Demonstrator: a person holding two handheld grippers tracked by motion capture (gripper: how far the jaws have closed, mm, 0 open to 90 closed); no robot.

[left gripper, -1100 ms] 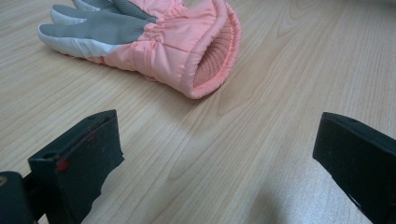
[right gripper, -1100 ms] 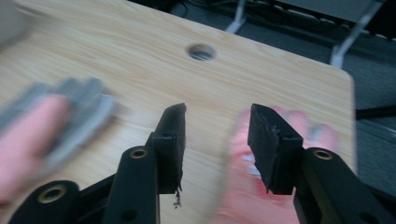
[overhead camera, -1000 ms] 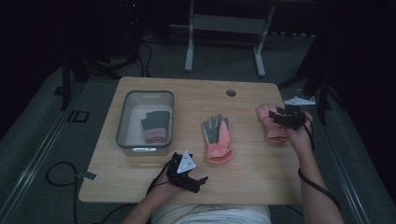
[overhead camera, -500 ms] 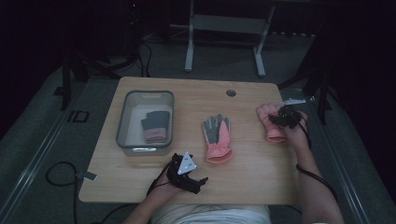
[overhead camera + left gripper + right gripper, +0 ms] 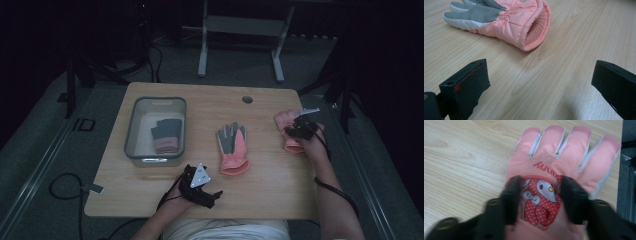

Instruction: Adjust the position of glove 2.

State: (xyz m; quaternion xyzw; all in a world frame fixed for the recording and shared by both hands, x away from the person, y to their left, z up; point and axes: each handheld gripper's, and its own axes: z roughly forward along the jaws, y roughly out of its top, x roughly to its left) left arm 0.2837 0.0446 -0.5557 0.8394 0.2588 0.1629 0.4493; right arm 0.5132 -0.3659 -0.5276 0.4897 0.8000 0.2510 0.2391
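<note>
A pink glove (image 5: 284, 120) lies back up at the table's right edge, a red cartoon patch on it (image 5: 554, 152). My right gripper (image 5: 300, 129) is down on it. Its jaws (image 5: 540, 182) stand either side of the patch and have just been closing, with the glove's back between them; no firm pinch shows. A second pink glove with a grey palm (image 5: 233, 147) lies mid-table. My left gripper (image 5: 202, 184) rests near the front edge, open and empty (image 5: 541, 75), pointing at that glove's cuff (image 5: 534, 32).
A grey bin (image 5: 131, 135) at the left holds a dark glove with a pink cuff (image 5: 166, 134). The wooden table (image 5: 270, 185) has a cable hole (image 5: 247, 99) at the back. Its right edge runs close beside the right-hand glove.
My right gripper has come down onto the right-hand glove and its jaws have narrowed around the patch. The left gripper and both other gloves have not moved.
</note>
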